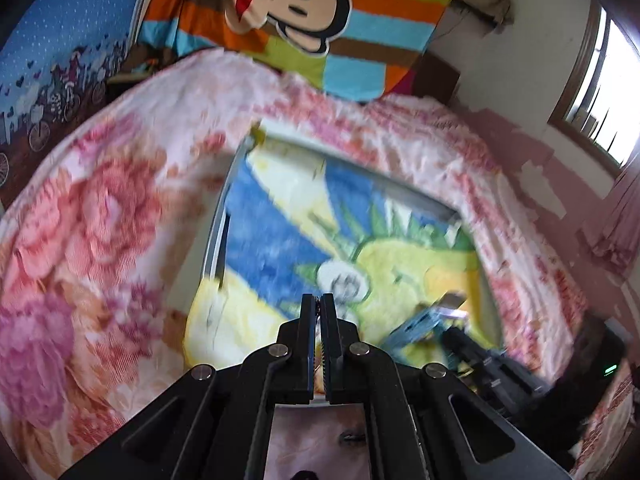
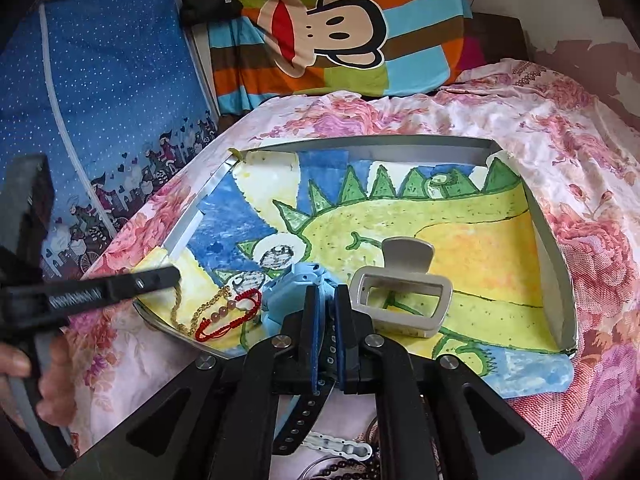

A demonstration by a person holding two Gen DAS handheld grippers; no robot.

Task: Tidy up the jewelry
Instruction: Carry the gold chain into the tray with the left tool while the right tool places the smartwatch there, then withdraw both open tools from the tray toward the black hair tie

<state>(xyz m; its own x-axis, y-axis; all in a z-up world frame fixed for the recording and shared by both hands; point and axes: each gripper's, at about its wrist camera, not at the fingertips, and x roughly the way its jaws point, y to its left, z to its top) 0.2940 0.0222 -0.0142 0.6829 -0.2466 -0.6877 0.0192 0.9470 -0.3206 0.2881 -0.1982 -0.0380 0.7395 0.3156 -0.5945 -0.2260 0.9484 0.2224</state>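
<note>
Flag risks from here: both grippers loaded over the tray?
1. The right gripper pinches the blue watch by its strap; the heavy case hangs forward and may swing into the hair clip.
2. The gold chain dangling from the left gripper lies beside the red bracelet; they could tangle.

Right gripper (image 2: 325, 300) fingers clamp a blue watch (image 2: 294, 294) over the tray (image 2: 554, 240), beside a hair claw (image 2: 402, 294).
</note>
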